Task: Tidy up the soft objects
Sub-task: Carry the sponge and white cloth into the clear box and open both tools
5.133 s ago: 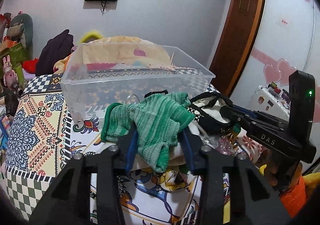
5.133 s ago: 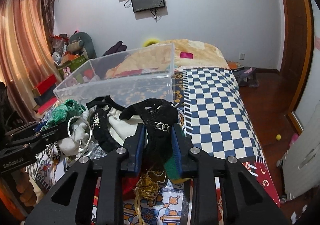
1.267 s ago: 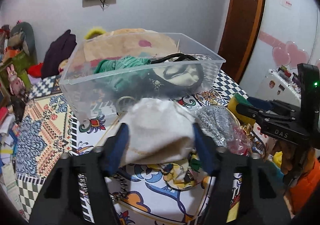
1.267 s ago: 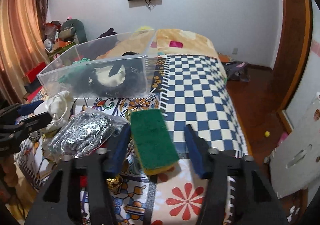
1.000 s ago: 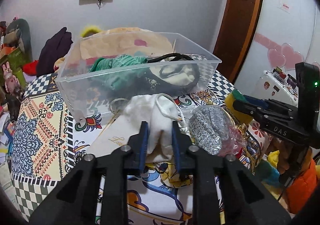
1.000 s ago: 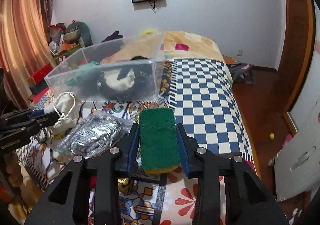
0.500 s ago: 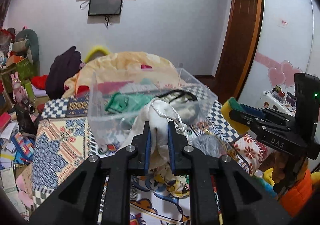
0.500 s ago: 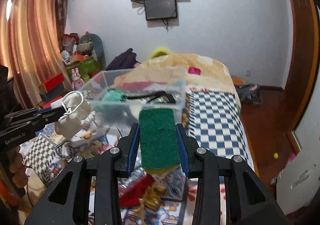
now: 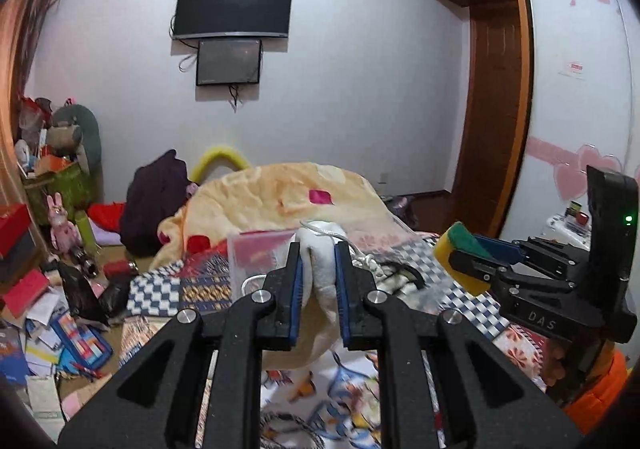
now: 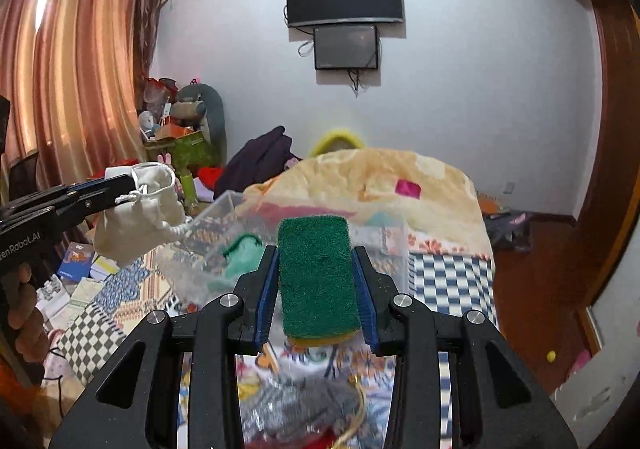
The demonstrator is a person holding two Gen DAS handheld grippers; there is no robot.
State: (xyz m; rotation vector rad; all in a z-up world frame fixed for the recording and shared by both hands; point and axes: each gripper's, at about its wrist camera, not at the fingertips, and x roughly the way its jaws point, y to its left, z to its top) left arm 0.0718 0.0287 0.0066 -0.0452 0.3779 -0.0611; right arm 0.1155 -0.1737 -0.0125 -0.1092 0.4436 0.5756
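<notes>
My left gripper (image 9: 318, 249) is shut on a white drawstring pouch (image 9: 318, 281) and holds it raised in front of the clear plastic bin (image 9: 256, 253). The pouch (image 10: 140, 217) hangs from that gripper at the left of the right wrist view. My right gripper (image 10: 316, 253) is shut on a green and yellow sponge (image 10: 316, 273), also raised before the bin (image 10: 392, 253). The sponge (image 9: 456, 245) shows at the right of the left wrist view. A green knit cloth (image 10: 240, 253) lies inside the bin.
A patterned bed cover (image 10: 452, 281) lies under the bin, with a peach blanket (image 9: 288, 197) behind it. A silvery bag (image 10: 296, 405) and trinkets lie on the bed below my right gripper. Clutter fills the floor at left (image 9: 44, 329). A wardrobe (image 9: 496, 109) stands at right.
Both grippers closed on their items about a second ago and have lifted them up off the bed, so the bin now sits lower and nearer in view.
</notes>
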